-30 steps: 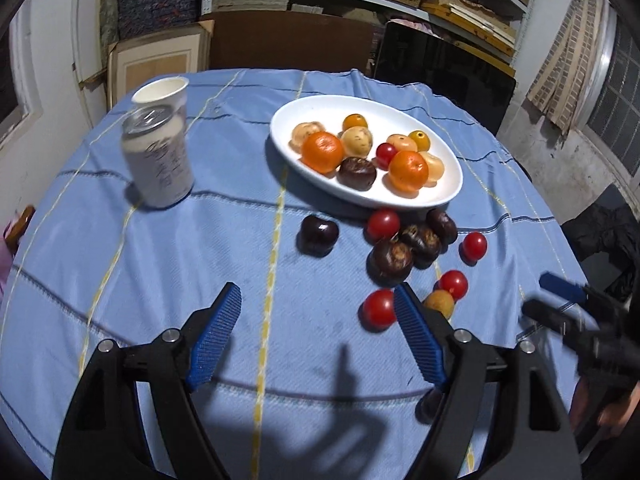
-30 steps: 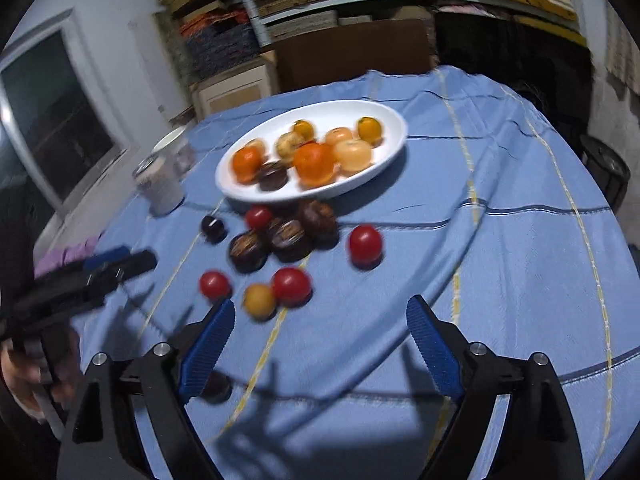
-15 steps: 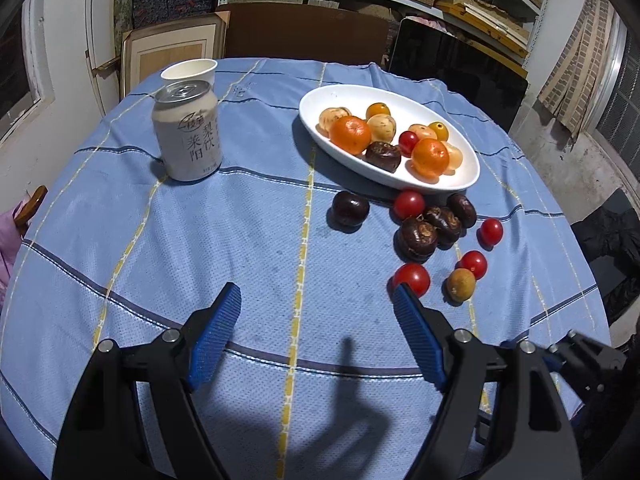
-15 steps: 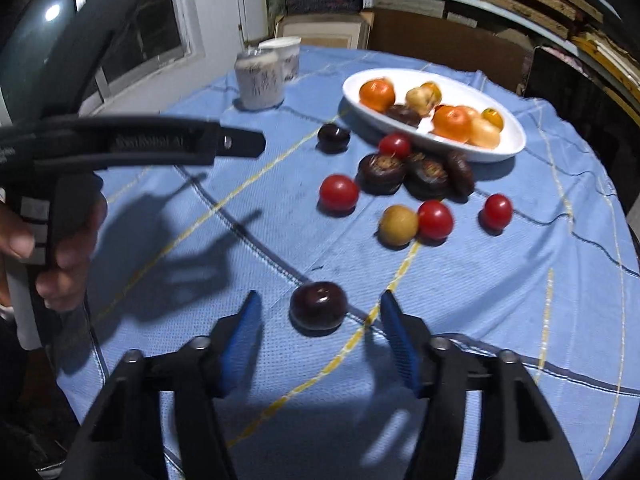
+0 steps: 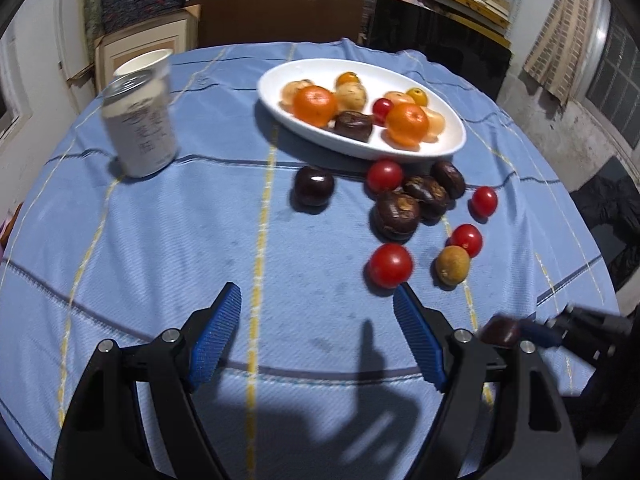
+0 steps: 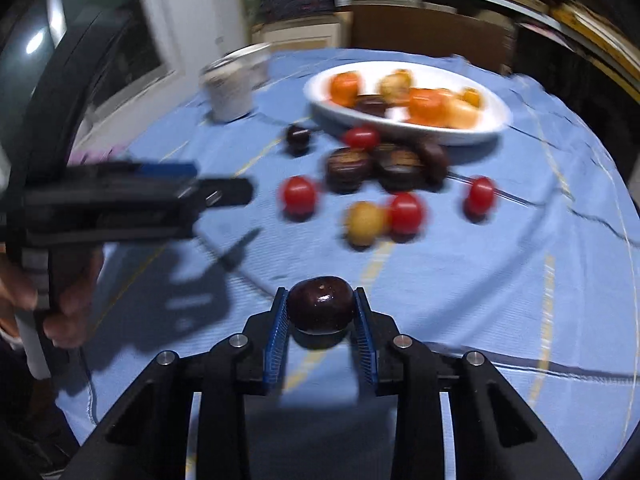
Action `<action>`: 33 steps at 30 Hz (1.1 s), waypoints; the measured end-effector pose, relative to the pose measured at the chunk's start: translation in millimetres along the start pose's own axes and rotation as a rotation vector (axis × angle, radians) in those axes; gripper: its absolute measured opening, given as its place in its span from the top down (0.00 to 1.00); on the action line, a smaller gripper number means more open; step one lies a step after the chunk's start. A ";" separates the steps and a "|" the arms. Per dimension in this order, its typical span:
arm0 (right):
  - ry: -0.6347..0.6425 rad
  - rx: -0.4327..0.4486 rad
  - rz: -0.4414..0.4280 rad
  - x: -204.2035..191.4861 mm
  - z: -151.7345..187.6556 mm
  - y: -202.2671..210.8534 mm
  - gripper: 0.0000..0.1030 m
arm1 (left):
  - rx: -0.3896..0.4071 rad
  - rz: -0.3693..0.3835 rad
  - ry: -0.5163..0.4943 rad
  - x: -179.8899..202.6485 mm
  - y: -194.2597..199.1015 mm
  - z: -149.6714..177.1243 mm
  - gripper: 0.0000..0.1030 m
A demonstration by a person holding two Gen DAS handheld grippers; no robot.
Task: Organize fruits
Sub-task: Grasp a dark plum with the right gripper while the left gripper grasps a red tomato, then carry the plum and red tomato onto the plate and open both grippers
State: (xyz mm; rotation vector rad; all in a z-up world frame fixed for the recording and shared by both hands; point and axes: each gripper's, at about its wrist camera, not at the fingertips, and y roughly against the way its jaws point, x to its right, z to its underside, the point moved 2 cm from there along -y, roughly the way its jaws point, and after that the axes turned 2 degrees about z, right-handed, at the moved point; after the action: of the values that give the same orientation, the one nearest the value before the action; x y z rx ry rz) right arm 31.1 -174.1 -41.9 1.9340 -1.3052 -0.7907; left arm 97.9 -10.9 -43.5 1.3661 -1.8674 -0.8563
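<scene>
My right gripper is shut on a dark plum and holds it just above the blue tablecloth; it also shows in the left wrist view. My left gripper is open and empty over the cloth, near a red tomato. A white oval plate with oranges and other fruits stands at the far side. Loose tomatoes, dark fruits, another plum and a yellow-brown fruit lie in front of the plate.
A white drink can and a paper cup stand at the left of the table. The round table's edge falls away at the right. Shelves and boxes stand behind the table.
My right gripper has closed on the dark plum and lifted it slightly. My left gripper has moved a little closer to the fruits, still open.
</scene>
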 end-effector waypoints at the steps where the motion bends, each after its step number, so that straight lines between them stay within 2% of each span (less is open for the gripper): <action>1: -0.027 0.003 0.005 9.3 0.2 2.0 0.68 | -0.005 0.004 -0.007 4.1 -3.4 -1.9 0.26; 7: -0.107 0.014 -0.002 42.3 5.8 7.9 0.68 | -0.038 0.019 -0.045 26.7 -26.0 -8.4 0.31; 9: -0.109 0.019 -0.008 45.3 5.8 7.8 0.68 | -0.047 0.021 -0.058 32.3 -32.2 -9.4 0.36; 11: -0.111 0.024 -0.018 47.4 5.5 7.8 0.68 | -0.061 0.023 -0.073 37.4 -40.0 -11.0 0.47; 15: -0.118 0.026 -0.029 49.2 3.8 6.3 0.68 | -0.054 -0.024 -0.109 43.6 -46.5 -13.5 0.49; 17: -0.122 0.027 -0.029 50.2 4.1 6.5 0.68 | -0.053 -0.041 -0.120 46.0 -47.0 -13.8 0.56; 19: -0.126 0.028 -0.028 51.4 3.9 7.4 0.68 | -0.051 -0.017 -0.127 47.6 -44.4 -13.2 0.72; 25: -0.128 0.041 -0.013 52.6 -0.1 15.1 0.68 | -0.050 -0.025 -0.110 41.2 -34.2 -10.9 0.72; 33: -0.089 0.073 0.028 51.8 -19.6 28.1 0.68 | 0.016 -0.003 -0.101 36.1 3.8 -25.3 0.72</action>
State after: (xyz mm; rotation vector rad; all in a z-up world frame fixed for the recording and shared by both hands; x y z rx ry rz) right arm 47.8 -227.0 -13.9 1.9526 -1.4284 -0.8343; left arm 108.1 -47.8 -21.3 1.3580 -1.9530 -0.9298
